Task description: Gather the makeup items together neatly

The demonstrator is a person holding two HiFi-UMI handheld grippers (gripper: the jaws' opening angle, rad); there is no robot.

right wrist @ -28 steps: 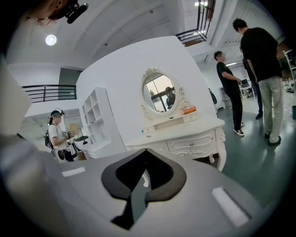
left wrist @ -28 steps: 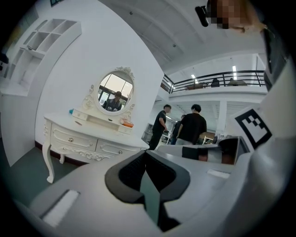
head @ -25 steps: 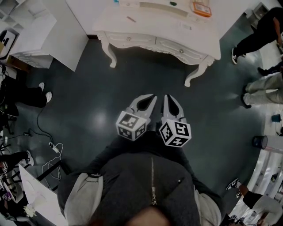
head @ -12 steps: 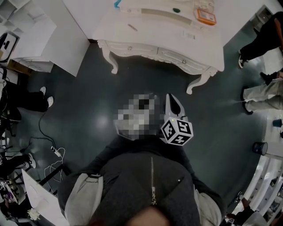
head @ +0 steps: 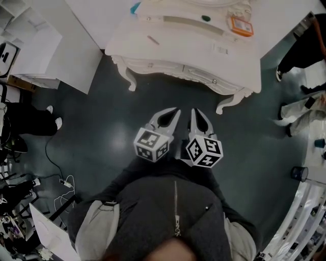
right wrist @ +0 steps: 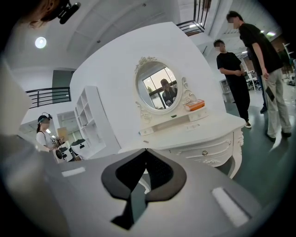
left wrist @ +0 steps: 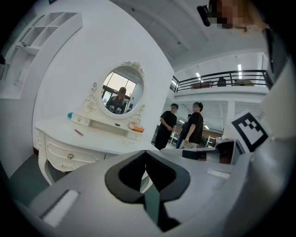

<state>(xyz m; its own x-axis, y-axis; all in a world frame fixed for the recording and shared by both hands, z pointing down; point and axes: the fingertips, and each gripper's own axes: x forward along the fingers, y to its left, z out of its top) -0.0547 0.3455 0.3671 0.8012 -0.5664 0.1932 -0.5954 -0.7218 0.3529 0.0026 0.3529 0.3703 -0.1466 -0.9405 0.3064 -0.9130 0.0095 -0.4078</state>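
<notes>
Left claw point(head: 176, 110), smooth grey moulded plastic, marker cube behind: tips closed, nothing between. Right claw point(head: 194, 110): same build, closed, empty. Both side by side over the glossy dark floor point(head: 102, 122). White carved counter point(head: 178, 48) with curved legs stands ahead, bearing a flat orange rectangular box point(head: 241, 25), a thin pink stick point(head: 152, 40) and a small teal item point(head: 135, 7), well apart. Against a second ago: counter lower in the head view, nearer the claws

Left gripper point(head: 175, 110); right gripper point(head: 194, 111); both closed
</notes>
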